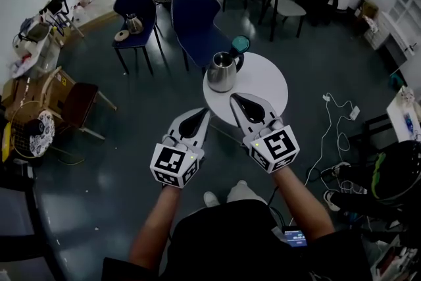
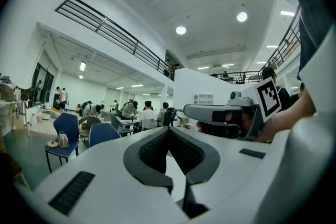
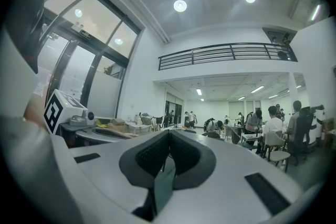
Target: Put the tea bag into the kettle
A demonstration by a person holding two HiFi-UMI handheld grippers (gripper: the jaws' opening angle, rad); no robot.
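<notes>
Apparently, tea bag between right jaws

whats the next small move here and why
Probably tip the right gripper down toward the table by the kettle. It and the left gripper are shut and level; their views show the room, not the table, and I can make out no tea bag in the head view, so it needs finding first.

Your kettle is polished shiny metal; tabletop smooth matt white; floor glossy. Your left gripper and right gripper: matt white plastic, ribbed dark pads.
</notes>
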